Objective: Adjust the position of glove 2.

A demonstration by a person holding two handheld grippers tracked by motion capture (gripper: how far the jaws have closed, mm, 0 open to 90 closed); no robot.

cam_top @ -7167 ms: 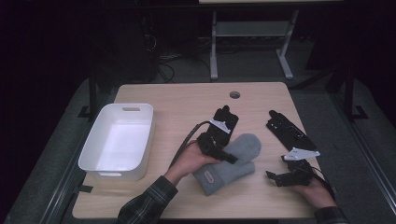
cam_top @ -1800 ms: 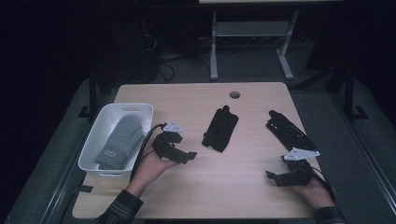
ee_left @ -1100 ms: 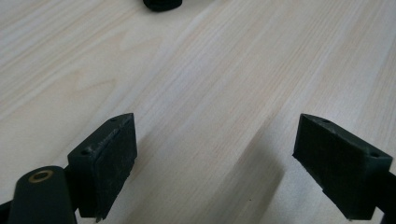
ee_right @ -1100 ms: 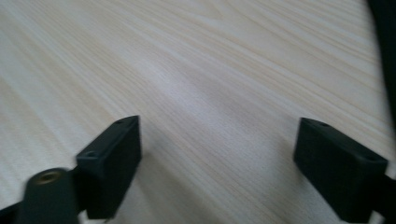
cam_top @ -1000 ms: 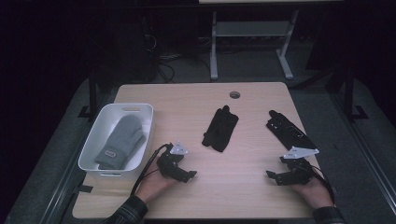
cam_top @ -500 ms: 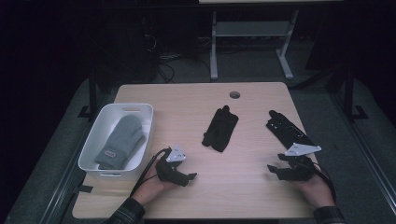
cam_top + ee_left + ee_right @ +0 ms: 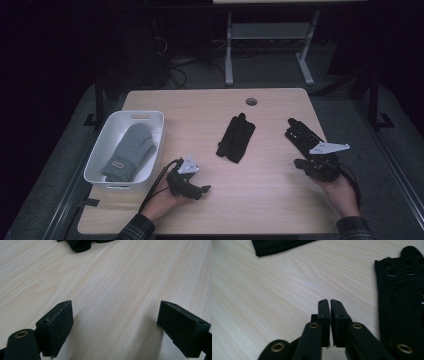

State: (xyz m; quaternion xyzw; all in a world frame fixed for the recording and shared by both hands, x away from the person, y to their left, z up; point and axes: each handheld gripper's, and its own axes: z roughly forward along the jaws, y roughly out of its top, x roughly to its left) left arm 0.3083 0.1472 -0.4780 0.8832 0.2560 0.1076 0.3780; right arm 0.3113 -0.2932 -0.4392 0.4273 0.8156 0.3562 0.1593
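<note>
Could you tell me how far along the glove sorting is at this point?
Done: the grey mitten lies in the white bin. In hand: nothing; the left claw is open and the right claw, beside one black glove, is shut and empty. Left: both black gloves, including the middle one.

The table (image 7: 270, 200) was a rectangular top of pale wood grain with a round cable hole (image 7: 251, 101) near its far edge. A white rectangular bin (image 7: 100, 160) stood at the left side, close to the left edge, and held a grey mitten (image 7: 129, 152). A black glove (image 7: 236, 138) lay flat near the centre, fingers toward the far edge. A second black glove (image 7: 301, 134) lay flat near the right edge, well apart from the first. Bare wood separated the bin from the central glove.
</note>
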